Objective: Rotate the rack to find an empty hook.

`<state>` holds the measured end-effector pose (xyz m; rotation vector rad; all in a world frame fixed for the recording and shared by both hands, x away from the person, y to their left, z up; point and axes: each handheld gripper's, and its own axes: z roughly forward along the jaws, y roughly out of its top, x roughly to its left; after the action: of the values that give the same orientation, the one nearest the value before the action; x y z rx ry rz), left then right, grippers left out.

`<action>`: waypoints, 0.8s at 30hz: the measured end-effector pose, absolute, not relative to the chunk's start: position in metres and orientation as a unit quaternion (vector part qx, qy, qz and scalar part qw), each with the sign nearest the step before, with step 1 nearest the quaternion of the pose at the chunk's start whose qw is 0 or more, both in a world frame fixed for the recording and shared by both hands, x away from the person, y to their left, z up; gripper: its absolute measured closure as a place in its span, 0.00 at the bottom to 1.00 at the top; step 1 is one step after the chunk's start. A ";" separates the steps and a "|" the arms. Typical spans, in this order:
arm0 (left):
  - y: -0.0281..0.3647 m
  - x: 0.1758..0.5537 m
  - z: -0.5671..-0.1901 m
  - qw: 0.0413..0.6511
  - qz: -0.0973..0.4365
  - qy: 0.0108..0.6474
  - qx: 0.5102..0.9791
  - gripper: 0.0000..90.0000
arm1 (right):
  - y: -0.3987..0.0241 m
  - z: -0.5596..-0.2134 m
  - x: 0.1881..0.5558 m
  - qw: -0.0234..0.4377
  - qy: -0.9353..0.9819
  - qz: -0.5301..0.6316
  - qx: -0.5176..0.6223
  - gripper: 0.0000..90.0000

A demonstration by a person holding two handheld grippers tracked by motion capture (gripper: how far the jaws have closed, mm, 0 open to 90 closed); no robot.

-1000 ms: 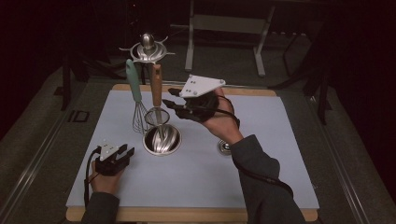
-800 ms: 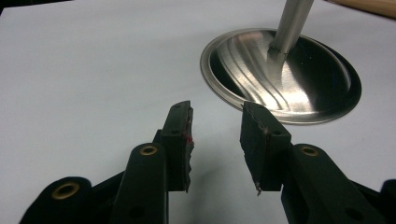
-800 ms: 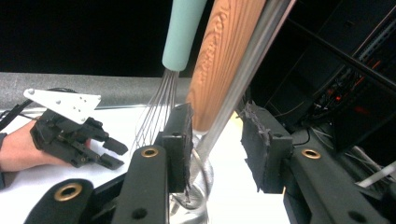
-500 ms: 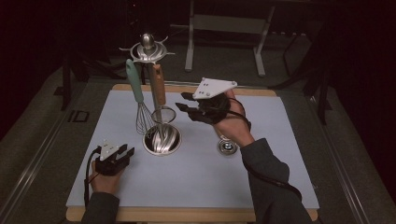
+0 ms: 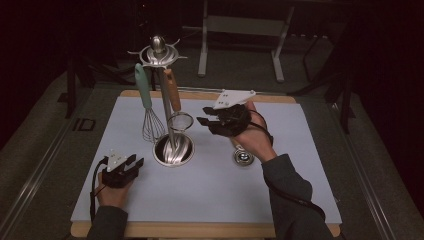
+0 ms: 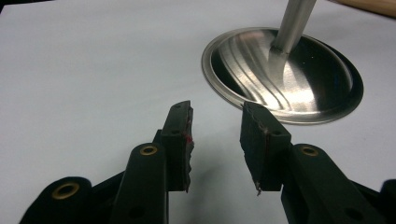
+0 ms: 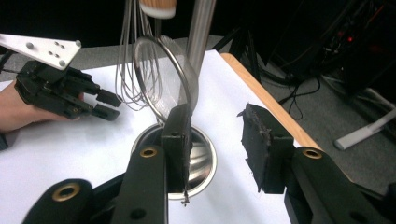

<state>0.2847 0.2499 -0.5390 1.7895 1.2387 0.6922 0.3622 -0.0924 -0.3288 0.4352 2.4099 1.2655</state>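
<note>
A steel utensil stand [image 5: 173,149] rises from a round base [image 6: 285,74] on the pale mat. A teal-handled whisk [image 5: 145,92] and a wooden-handled strainer [image 5: 171,90] hang from its top ring. My right gripper [image 5: 202,115] hovers open just right of the strainer, holding nothing. In the right gripper view its jaws [image 7: 217,121] face the strainer's wire rim [image 7: 163,79], with the whisk wires [image 7: 135,70] behind. My left gripper [image 5: 135,161] rests open on the mat front-left of the base, and nothing sits between its jaws [image 6: 215,135].
A small round metal piece [image 5: 243,157] lies on the mat under my right wrist. The mat covers a wooden board [image 5: 280,97]. Dark floor, cables and a metal frame [image 5: 240,25] lie beyond the table.
My right gripper has drawn back to the right, away from the strainer, still open. The left gripper and the hanging utensils have stayed put.
</note>
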 end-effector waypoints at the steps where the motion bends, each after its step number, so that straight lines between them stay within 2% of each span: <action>1: 0.250 0.285 -0.539 0.416 0.275 0.493 0.713 0.71 | -0.093 -0.330 0.362 0.191 0.858 0.450 0.158 0.69; 8: 0.250 0.282 -0.539 0.423 0.285 0.493 0.705 0.73 | -0.104 -0.340 0.366 0.186 0.859 0.445 0.173 0.67; 12: 0.250 0.277 -0.535 0.431 0.302 0.492 0.694 0.79 | -0.114 -0.348 0.366 0.186 0.858 0.442 0.183 0.67; 16: 0.241 0.268 -0.524 0.441 0.323 0.473 0.691 0.89 | -0.126 -0.356 0.367 0.183 0.857 0.438 0.199 0.66; 17: 0.238 0.264 -0.515 0.465 0.327 0.459 0.683 0.94 | -0.131 -0.360 0.367 0.180 0.858 0.433 0.209 0.66; 20: 0.236 0.260 -0.504 0.489 0.330 0.444 0.675 1.00 | -0.135 -0.367 0.367 0.177 0.860 0.426 0.219 0.66; 24: 0.232 0.256 -0.479 0.530 0.334 0.418 0.658 1.00 | -0.140 -0.380 0.368 0.175 0.865 0.406 0.236 0.66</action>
<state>0.2565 0.2322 -0.4793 1.5716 0.9977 0.7969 0.3679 -0.1399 -0.3799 0.6702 2.4518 1.1517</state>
